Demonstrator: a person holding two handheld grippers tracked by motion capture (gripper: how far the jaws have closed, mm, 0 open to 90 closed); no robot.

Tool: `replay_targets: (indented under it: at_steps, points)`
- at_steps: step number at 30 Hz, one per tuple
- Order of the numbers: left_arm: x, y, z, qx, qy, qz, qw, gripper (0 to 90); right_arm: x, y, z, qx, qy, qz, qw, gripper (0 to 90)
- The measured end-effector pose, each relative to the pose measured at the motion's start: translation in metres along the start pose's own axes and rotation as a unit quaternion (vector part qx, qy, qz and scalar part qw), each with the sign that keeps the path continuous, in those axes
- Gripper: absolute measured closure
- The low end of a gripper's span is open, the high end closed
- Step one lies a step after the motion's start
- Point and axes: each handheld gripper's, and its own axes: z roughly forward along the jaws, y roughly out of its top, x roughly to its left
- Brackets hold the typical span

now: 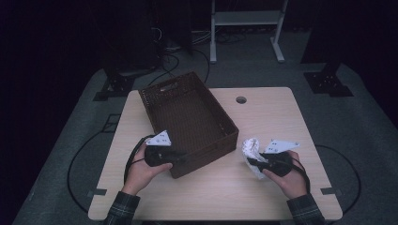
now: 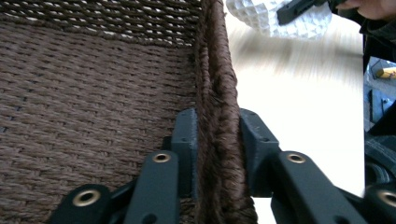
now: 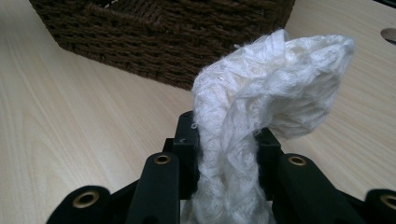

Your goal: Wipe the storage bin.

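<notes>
A dark brown woven basket (image 1: 206,157) stands at an angle on the left half of the wooden table (image 1: 267,112). My left gripper (image 1: 180,158) is at its near corner; in the left gripper view the jaws (image 2: 217,135) straddle the basket's wall (image 2: 217,70), one pad inside and one outside, pressed against the weave. To the right of the basket, my right gripper (image 1: 248,160) is shut on a crumpled white cloth (image 1: 251,147). In the right gripper view the cloth (image 3: 275,79) rises bunched from between the jaws (image 3: 229,135) and flops to the right, with the basket (image 3: 163,37) just beyond.
The inside of the basket shows nothing but weave. A round cable hole (image 1: 241,100) sits near the table's far edge. Bare tabletop lies to the right of the basket and along the near edge. Dark floor, cables and a white stand (image 1: 246,28) lie beyond.
</notes>
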Motion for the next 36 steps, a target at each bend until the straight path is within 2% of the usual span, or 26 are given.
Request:
replay_targets:
  at_steps: [4,6,12,19,23,36]
  points:
    - [-0.003,0.000,0.003,0.017,0.000,0.007,0.9998,76.5,0.004,0.005,0.003,-0.003,0.003,-0.008,1.0000,69.1]
    - [-0.004,0.000,0.003,0.018,0.004,0.009,0.9998,77.3,0.006,0.008,0.006,-0.004,0.005,-0.010,0.9999,69.0]
    - [-0.002,-0.001,0.003,0.012,-0.003,-0.009,0.9999,77.2,0.010,0.017,0.012,-0.010,0.015,-0.017,0.9997,68.8]
    - [-0.002,-0.002,0.003,0.011,-0.004,-0.012,0.9999,77.3,0.016,0.038,0.013,-0.033,0.027,-0.030,0.9987,68.8]
    - [-0.002,-0.002,0.003,0.011,-0.004,-0.014,0.9998,77.2,0.016,0.042,0.021,-0.027,0.031,-0.036,0.9985,68.8]
    - [-0.002,-0.001,0.004,0.014,-0.008,-0.010,0.9998,77.1,0.007,0.043,0.045,-0.007,0.043,-0.023,0.9988,68.9]
